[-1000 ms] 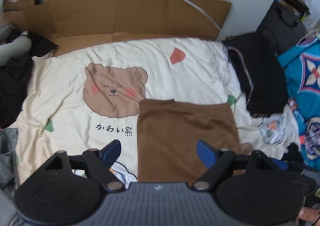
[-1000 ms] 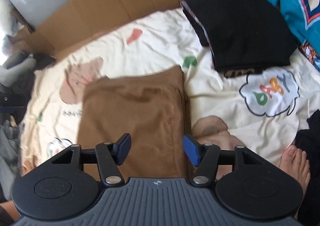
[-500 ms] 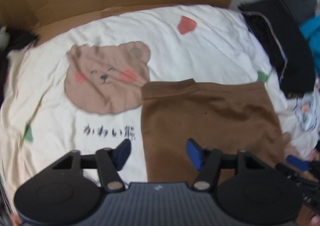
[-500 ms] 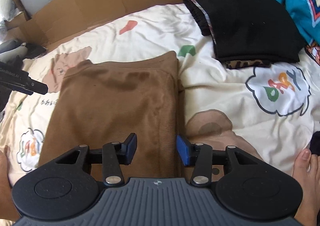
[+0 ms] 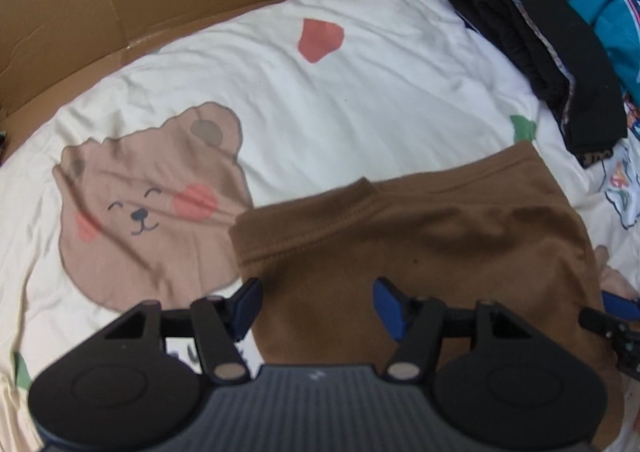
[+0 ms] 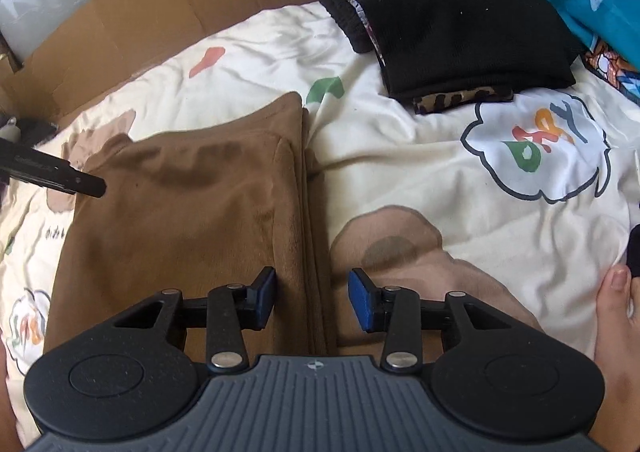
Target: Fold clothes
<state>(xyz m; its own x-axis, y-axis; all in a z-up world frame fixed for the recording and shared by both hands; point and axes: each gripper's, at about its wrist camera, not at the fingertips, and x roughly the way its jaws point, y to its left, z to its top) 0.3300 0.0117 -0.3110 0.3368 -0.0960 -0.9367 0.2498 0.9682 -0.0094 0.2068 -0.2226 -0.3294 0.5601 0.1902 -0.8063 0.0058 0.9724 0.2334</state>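
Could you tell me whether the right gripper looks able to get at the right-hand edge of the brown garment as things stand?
Probably yes. The right gripper has its jaws open and straddles the layered edge of the brown garment, with nothing lying between them. The folded black clothes sit well beyond, out of the way.

- The left black two-finger gripper with blue pads (image 5: 317, 306) is held low and level, its jaws spread wide with nothing between them.
- The right black two-finger gripper with blue pads (image 6: 311, 302) has its jaws parted, less widely, gripping nothing.
- A bare foot (image 6: 618, 308) rests at the right gripper's right side.
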